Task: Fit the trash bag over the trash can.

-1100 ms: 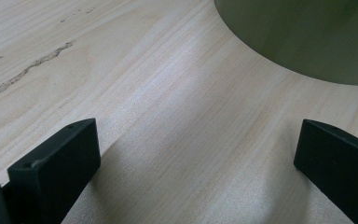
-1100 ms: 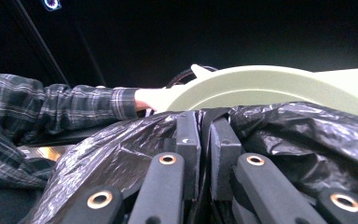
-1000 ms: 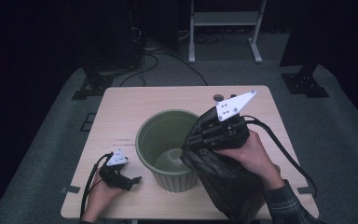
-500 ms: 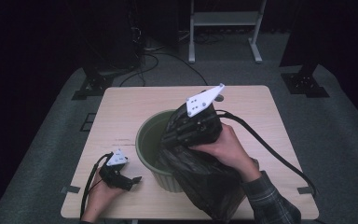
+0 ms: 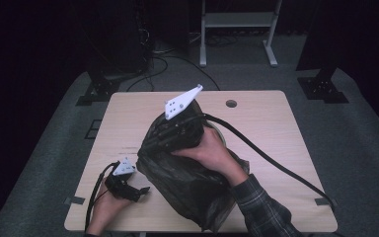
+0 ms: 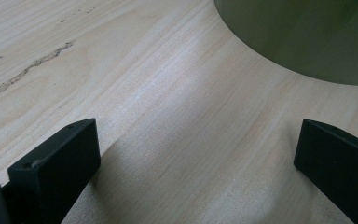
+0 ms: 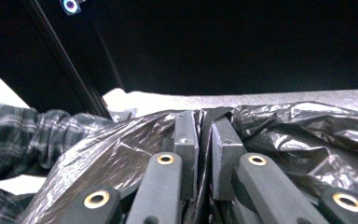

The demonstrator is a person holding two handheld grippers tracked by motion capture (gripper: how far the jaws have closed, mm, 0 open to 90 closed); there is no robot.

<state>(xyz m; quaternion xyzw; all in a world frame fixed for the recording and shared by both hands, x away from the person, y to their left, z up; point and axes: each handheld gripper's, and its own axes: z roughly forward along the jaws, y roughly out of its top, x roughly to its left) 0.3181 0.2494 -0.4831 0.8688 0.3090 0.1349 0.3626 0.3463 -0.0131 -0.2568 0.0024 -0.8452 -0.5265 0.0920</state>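
Note:
My right gripper (image 5: 153,143) is shut on a fold of a black plastic bag (image 5: 192,182), which hangs over the middle of the wooden table (image 5: 266,128). In the right gripper view the two jaws (image 7: 205,135) stand almost together with the bag's film (image 7: 307,130) pinched between them. The bag drapes over the green bin and hides it from above. The left gripper view catches the bin's green wall (image 6: 307,37) at the top right. My left gripper (image 5: 140,190) rests on the table at the front left, open (image 6: 196,168), with bare wood between its jaws.
A round hole (image 5: 231,103) sits in the tabletop at the back. The right gripper's cable (image 5: 276,163) trails across the table to its right front corner. A metal stand (image 5: 237,29) and dark equipment feet (image 5: 323,86) stand on the carpet behind.
The right gripper has carried the bag leftward over the bin, so the bin's green opening is now covered. The left gripper has stayed put.

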